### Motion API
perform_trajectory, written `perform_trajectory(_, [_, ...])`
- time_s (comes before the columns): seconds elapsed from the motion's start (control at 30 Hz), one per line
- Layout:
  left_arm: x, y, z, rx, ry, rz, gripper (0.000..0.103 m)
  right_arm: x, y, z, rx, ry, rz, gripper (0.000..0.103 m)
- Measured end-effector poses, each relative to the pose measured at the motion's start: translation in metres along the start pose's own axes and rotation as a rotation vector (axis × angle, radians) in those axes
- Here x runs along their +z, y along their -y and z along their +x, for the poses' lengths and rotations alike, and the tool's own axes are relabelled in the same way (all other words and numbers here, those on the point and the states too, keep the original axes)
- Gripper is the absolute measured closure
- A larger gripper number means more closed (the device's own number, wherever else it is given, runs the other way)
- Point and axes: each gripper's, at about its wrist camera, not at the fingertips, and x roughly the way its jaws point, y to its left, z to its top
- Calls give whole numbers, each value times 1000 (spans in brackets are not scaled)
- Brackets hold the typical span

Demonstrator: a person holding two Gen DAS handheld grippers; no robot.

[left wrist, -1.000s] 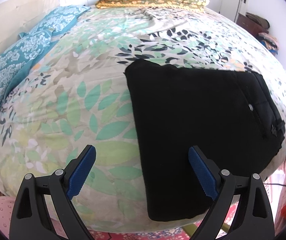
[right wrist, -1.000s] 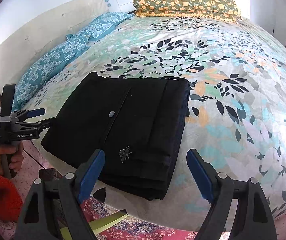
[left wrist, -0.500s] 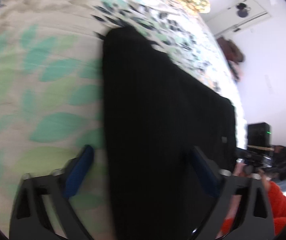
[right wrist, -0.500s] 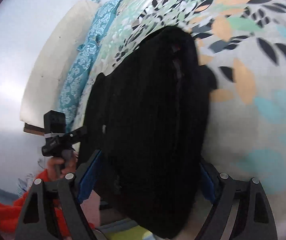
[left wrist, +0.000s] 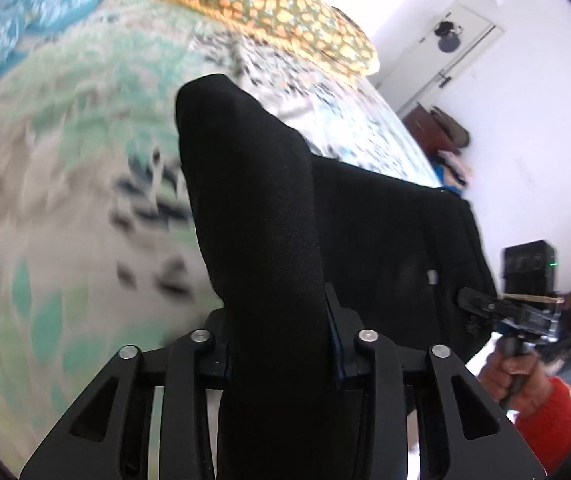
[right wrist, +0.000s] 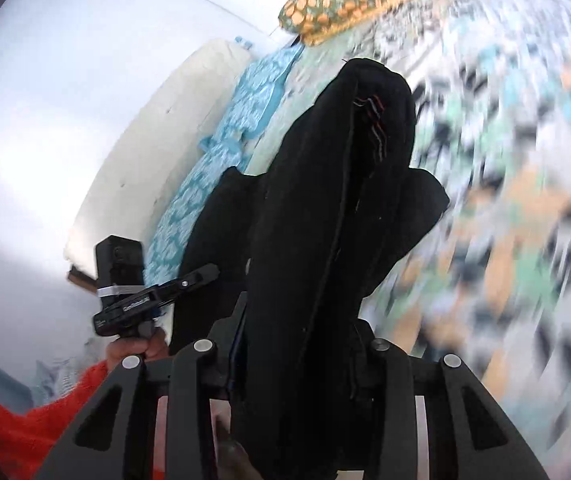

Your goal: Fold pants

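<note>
A: Now we have both ends of the folded black fabric pants clenched, left gripper and right gripper having just closed, lifting it off the leaf-print bedspread

B: Next, we judge, one even carry-over, keeping edges level

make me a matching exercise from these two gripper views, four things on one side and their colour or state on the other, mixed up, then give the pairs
Things:
1. pants
2. pillow at the head of the bed
3. sleeve
4. left hand-held gripper

Colour or state:
A. red-orange knit
B. shut on black fabric
C. black, a fold lifted off the bedspread
D. green with orange spots

Pairs: 1-C, 2-D, 3-A, 4-B
</note>
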Motion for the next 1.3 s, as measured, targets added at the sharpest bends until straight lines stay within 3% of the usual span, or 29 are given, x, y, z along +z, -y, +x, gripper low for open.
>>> perform_trajectory(0.07, [8, 2, 21, 103, -3, 20, 51, 8, 15, 5, -146, -21, 2, 47])
perform_trajectory(0.1, [5, 1, 31, 180, -19, 32, 51, 6, 24, 6, -220, -44, 19, 44])
perform_trajectory(0.17, [-13, -1, 34, 299, -36, 73, 50, -10, 35, -5, -352, -50, 38, 29])
perform_trajectory(0.2, [-24, -2, 30, 315, -31, 98, 45, -22, 36, -16, -367, -32, 46, 25])
perform_trajectory(0.23, [-39, -2, 20, 336, -24, 134, 40, -34, 38, -29, -383, -10, 55, 16])
perform_trajectory(0.27, [-51, 0, 12, 369, -18, 169, 27, -50, 33, -42, -409, 13, 56, 6])
perform_trajectory(0.3, [-62, 3, 2, 412, -6, 209, 23, -61, 29, -54, -431, 33, 45, 1])
perform_trajectory(0.37, [-79, 14, -19, 487, 44, 281, 22, -83, 10, -70, -474, 73, 12, 0])
perform_trajectory(0.43, [-91, 29, -47, 534, 122, 311, 10, -100, -12, -77, -522, 72, -13, 0])
perform_trajectory(0.47, [-92, 35, -57, 551, 163, 312, 1, -103, -21, -77, -571, 71, -27, 0])
perform_trajectory(0.57, [-79, 61, -83, 621, 297, 350, 1, -100, -54, -76, -767, 103, -73, 0])
perform_trajectory(0.63, [-71, 79, -92, 673, 295, 388, 1, -95, -82, -79, -779, 136, -133, 0])
perform_trajectory(0.73, [-64, 97, -112, 806, 393, 378, 1, -83, -119, -94, -784, 206, -205, 0])
perform_trajectory(0.8, [-62, 103, -129, 806, 432, 320, 1, -77, -141, -100, -800, 254, -240, 0])
perform_trajectory(0.83, [-59, 106, -138, 752, 389, 281, 1, -76, -149, -102, -815, 270, -248, 0])
perform_trajectory(0.93, [-56, 101, -140, 490, 193, 223, 1, -82, -162, -96, -823, 281, -249, 0])
perform_trajectory(0.97, [-60, 98, -140, 448, 163, 186, 1, -88, -165, -93, -821, 274, -247, 0])
perform_trajectory(1.03, [-70, 91, -140, 488, 165, 133, 1, -103, -165, -86, -817, 262, -239, 0])
perform_trajectory(1.3, [-93, 93, -133, 568, 140, 186, 1, -132, -156, -69, -841, 214, -228, 0])
